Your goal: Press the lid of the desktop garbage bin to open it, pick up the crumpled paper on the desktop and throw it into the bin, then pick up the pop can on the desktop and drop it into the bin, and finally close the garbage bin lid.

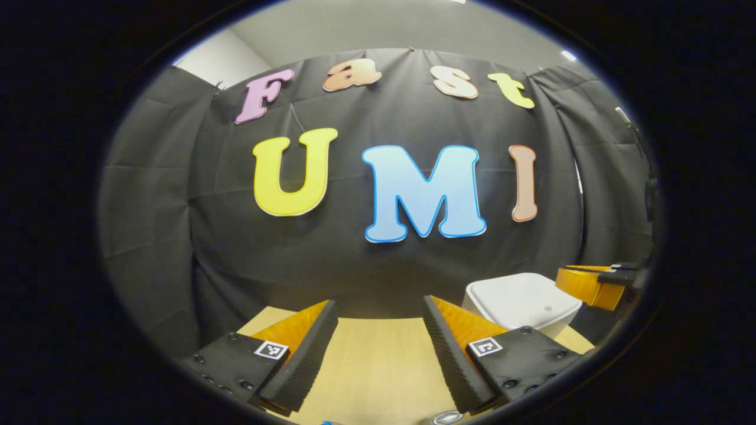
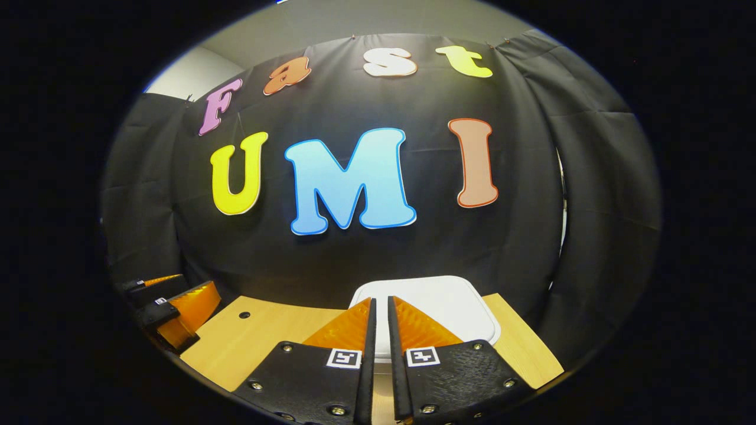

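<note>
Jaws of the left gripper held wide, right gripper nearly closed, empty, white garbage bin lid seen at 12 o'clock, wooden desktop beneath.

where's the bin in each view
Left gripper view: the bin sits low at right, lid down, beyond the left gripper's own right finger, with the right gripper just past it.
Right gripper view: the bin sits low in the centre, straight ahead, partly behind the right gripper's fingers.
Shared landmark: the table under it.
</note>
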Available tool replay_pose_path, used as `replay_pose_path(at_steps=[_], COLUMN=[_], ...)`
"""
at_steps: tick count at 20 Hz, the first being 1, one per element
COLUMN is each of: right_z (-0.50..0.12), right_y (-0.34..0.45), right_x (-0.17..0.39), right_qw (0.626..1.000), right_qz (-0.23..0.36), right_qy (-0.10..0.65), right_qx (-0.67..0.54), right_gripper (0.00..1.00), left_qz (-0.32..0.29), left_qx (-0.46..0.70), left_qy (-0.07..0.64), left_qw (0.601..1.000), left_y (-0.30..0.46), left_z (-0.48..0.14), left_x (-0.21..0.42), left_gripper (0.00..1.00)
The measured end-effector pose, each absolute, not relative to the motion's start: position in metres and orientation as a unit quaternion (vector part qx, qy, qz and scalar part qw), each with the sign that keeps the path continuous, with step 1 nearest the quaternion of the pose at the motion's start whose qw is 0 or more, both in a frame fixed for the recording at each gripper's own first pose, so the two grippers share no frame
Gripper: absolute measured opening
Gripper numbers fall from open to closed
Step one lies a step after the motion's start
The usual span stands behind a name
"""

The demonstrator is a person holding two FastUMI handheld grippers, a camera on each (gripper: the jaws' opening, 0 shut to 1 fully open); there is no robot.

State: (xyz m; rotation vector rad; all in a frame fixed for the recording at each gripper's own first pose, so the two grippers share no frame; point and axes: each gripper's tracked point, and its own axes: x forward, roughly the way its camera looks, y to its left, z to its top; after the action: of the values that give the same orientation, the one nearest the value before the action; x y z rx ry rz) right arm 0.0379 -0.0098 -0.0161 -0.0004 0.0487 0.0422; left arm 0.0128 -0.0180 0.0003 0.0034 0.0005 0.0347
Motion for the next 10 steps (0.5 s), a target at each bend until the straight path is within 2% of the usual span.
replay_pose_path(at_steps=[10], right_z=[-0.061], right_y=[-0.036], right_x=[0.057], right_qw=[0.997], right_qz=[-0.005], right_qy=[0.072], right_qx=[-0.002], right_gripper=[0.13], left_qz=[0.019], left_qx=[0.009], left_qy=[0.004], left_qw=[1.0], left_y=[-0.019], left_z=[-0.003], left_x=[0.01], left_gripper=[0.95])
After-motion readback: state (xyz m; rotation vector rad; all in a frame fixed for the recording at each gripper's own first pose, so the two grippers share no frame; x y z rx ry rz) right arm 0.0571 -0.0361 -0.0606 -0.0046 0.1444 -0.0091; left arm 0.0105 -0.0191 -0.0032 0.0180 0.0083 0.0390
